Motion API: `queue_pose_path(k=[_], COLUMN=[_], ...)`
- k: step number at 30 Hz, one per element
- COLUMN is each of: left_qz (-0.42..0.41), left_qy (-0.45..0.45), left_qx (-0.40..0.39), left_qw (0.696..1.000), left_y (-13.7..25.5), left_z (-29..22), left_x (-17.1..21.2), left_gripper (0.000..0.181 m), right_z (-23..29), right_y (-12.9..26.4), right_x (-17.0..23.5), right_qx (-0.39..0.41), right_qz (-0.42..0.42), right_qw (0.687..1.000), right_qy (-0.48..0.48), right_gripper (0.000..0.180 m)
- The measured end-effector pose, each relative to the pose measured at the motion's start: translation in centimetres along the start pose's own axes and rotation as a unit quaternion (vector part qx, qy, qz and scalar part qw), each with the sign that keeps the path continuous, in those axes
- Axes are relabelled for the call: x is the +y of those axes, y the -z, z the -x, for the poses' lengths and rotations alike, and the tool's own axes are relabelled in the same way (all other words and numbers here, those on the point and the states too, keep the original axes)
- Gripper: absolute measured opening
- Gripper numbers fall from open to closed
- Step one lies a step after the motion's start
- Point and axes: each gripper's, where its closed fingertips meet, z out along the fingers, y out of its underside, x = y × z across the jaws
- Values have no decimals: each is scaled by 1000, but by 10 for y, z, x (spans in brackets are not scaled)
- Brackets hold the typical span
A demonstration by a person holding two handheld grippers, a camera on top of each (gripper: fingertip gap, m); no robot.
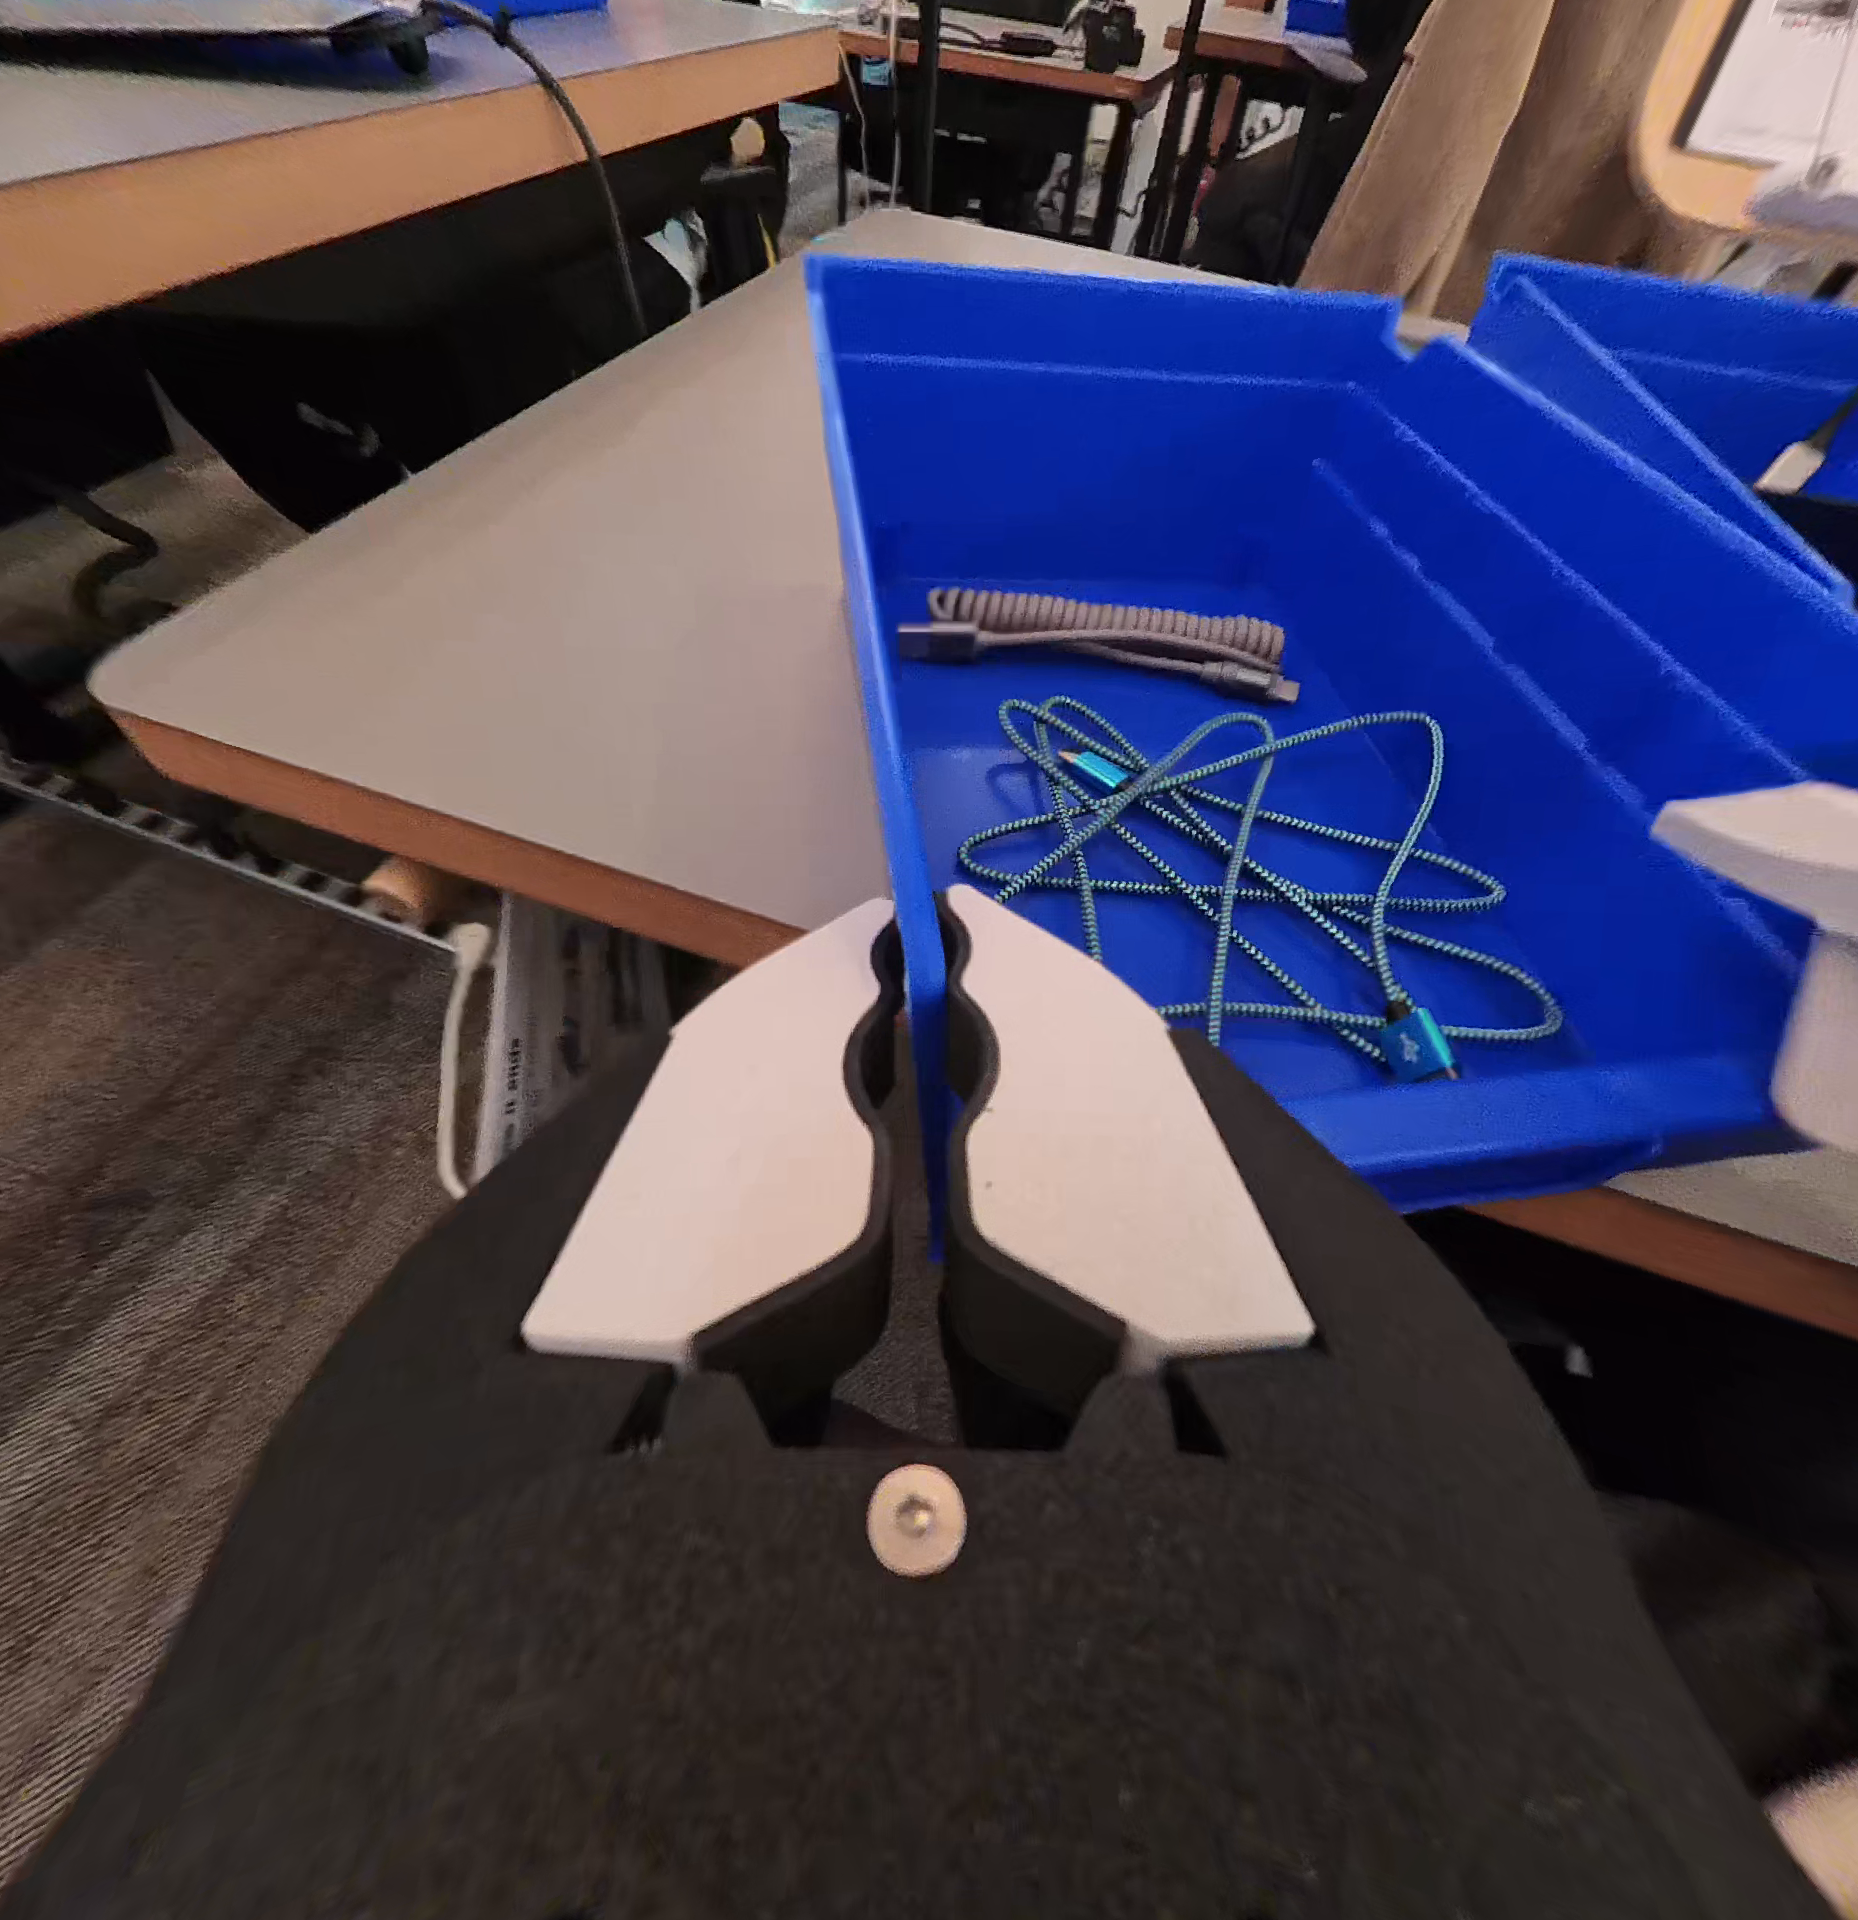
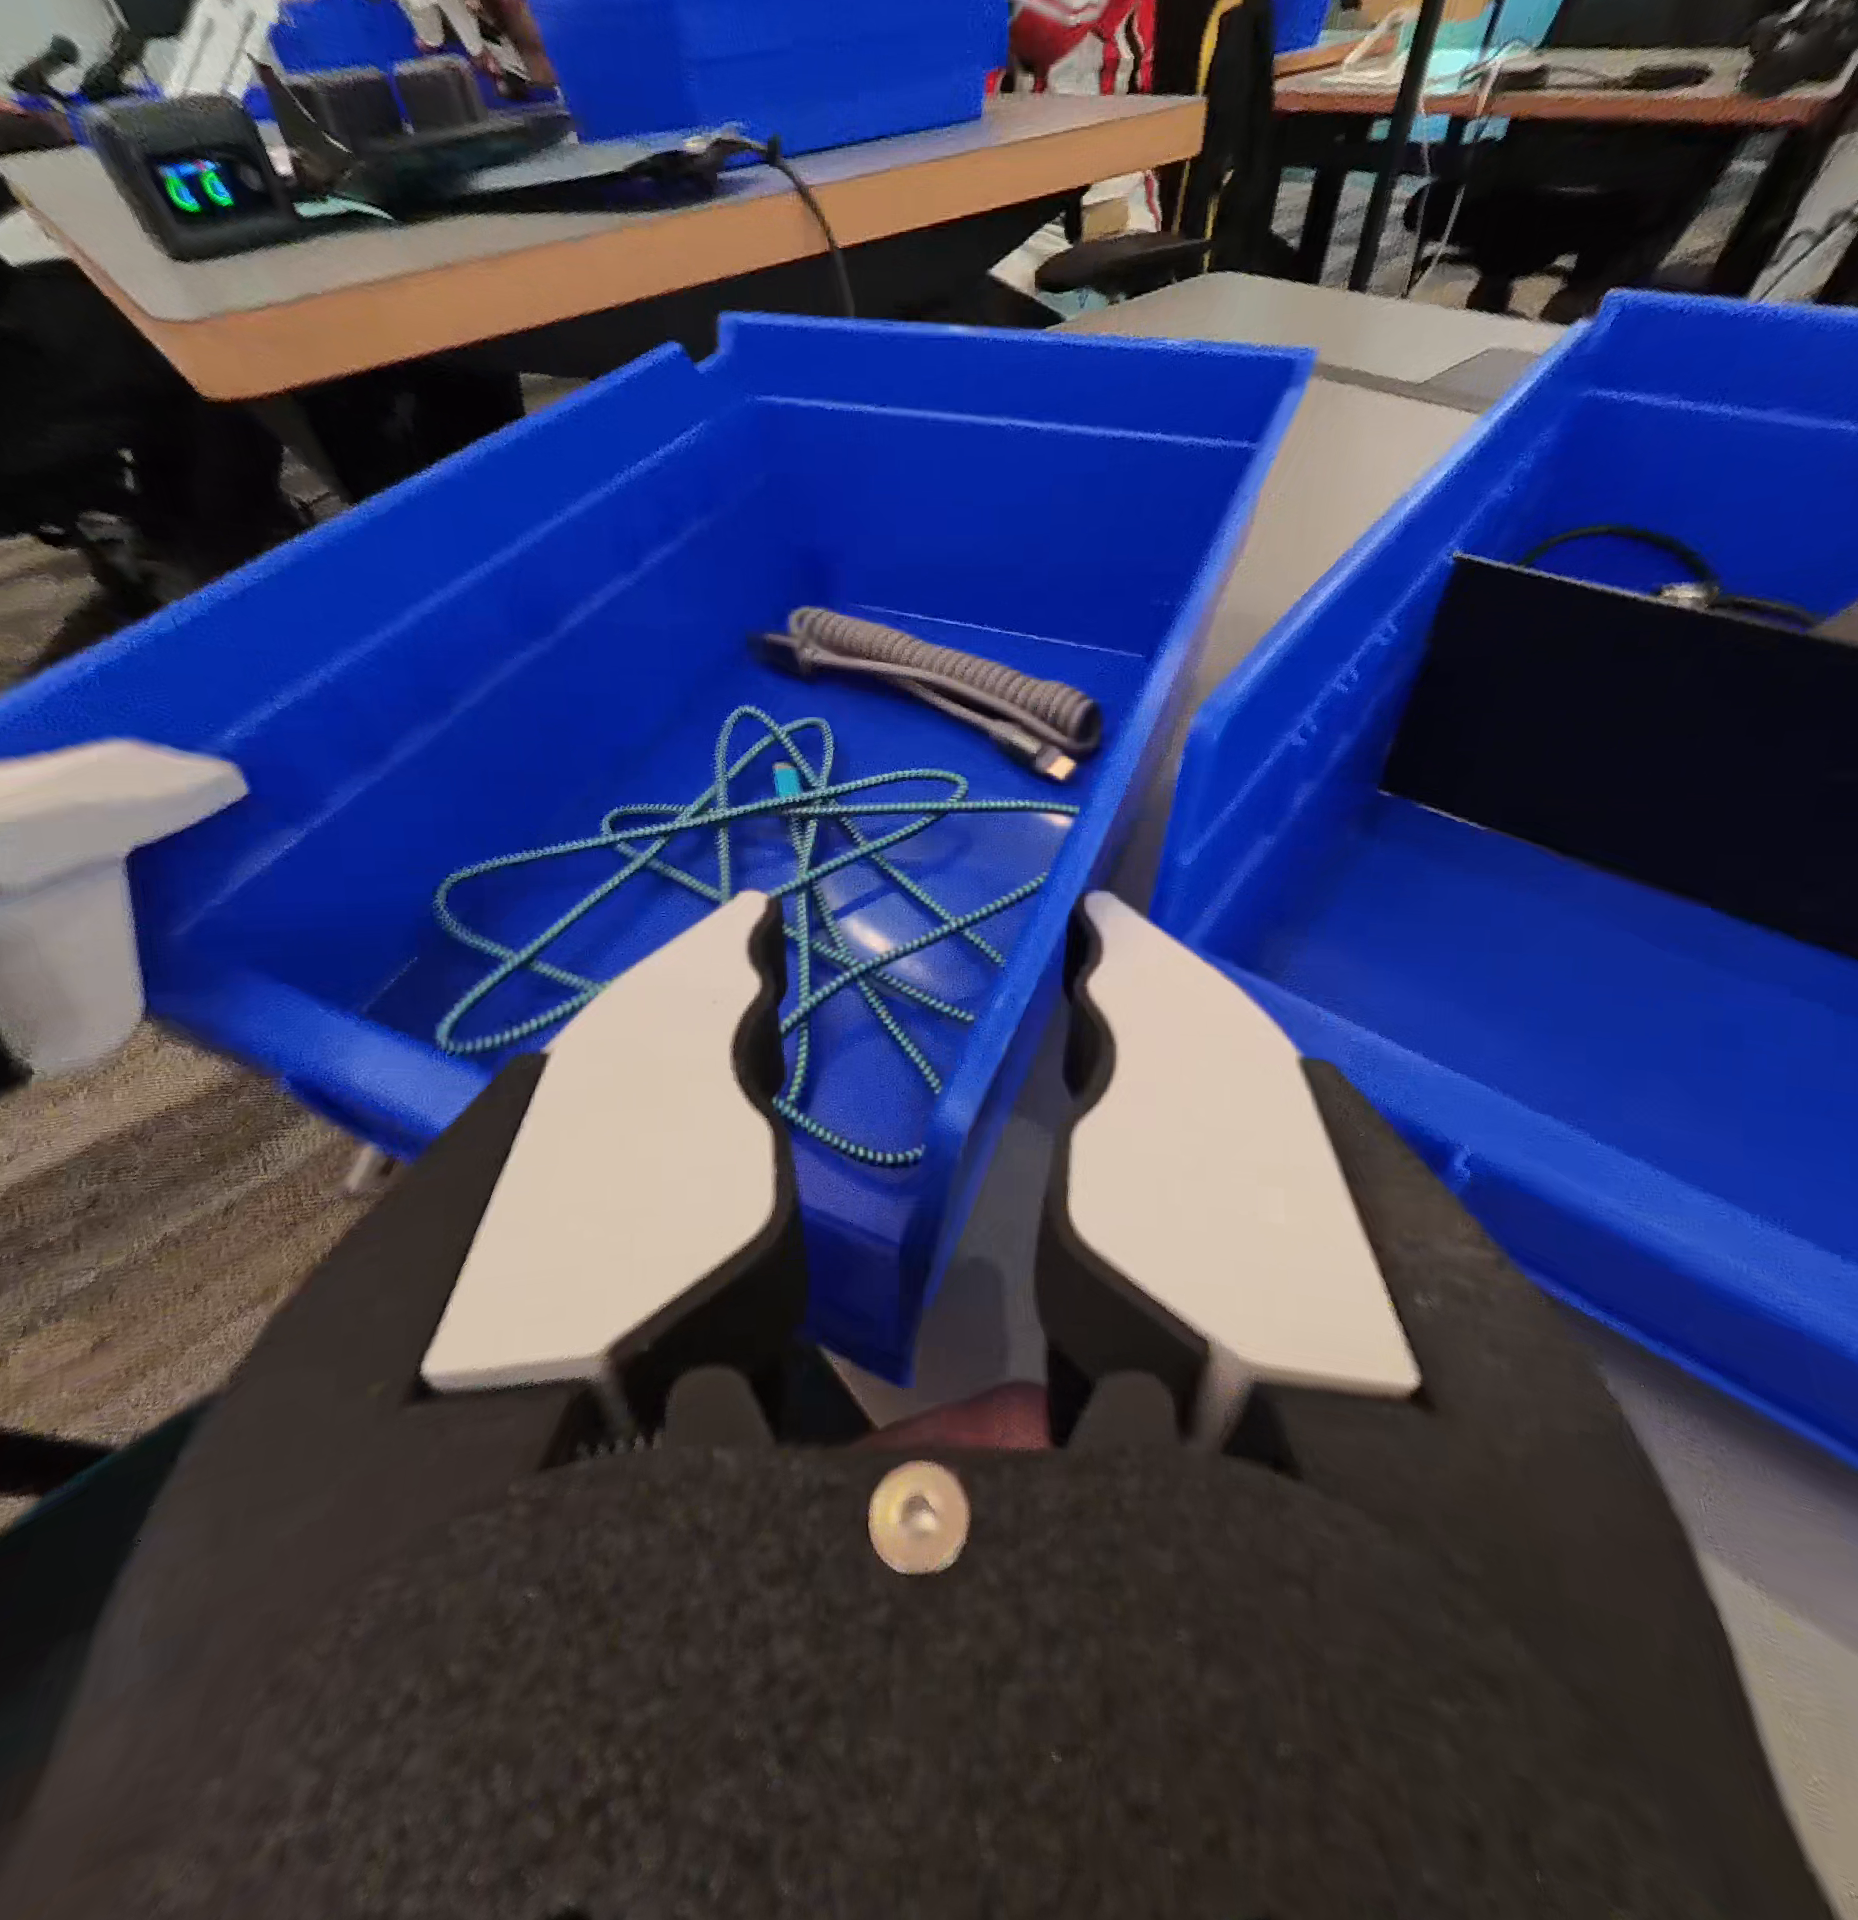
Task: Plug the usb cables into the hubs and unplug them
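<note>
Left tool (image 1: 923, 925) is pinched shut on the near side wall of the big blue plastic bin (image 1: 1112, 416). Right tool (image 2: 920, 914) is open wide w/ nothing in it, its two tips either side of the bin's other wall.

Step looks like: hold the bin, no plugging yet. Next, I think, right tool must dip in & grab a plug end.

Count: 2 cables in the bin, 1 thin green-and-black braided cable (image 1: 1247, 862) in loose loops & 1 grey curly coiled cable (image 1: 1101, 623). 2 blue bins on the grey desk (image 1: 551, 665); second blue bin (image 2: 1527, 1039) just beside. Can't make out any hub for sure.
</note>
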Motion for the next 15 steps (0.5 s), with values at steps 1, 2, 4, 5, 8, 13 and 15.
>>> queue_pose_path(k=[1,2,4,5,8,13,15], left_qz=[-2,-3,-16,-22,-58,-123,-149], left_qy=[-8,-8,-10,-17,-42,-49,-63], left_qx=[-11,-20,-21,-27,-48,-32,-10], left_qw=[1000,1000,1000,999,996,991,987], left_y=[4,8,15,19,34,57,63], left_z=[-1,-2,-5,-9,-22,-50,-70], left_x=[2,3,3,3,-3,-47,-77], left_gripper=[4,4,4,5,5,6,5], right_z=[-2,-7,-19,-20,-28,-39,-51], right_y=[1,2,3,3,11,51,74], right_x=[0,-1,-2,-2,-12,-66,-88], right_qx=[11,28,42,42,71,92,108], right_qz=[6,12,15,12,-14,-87,-114], right_qw=[1000,1000,999,999,997,992,987], right_qy=[-1,0,1,-6,5,21,20], right_gripper=[48,34,9,8,3,2,2])
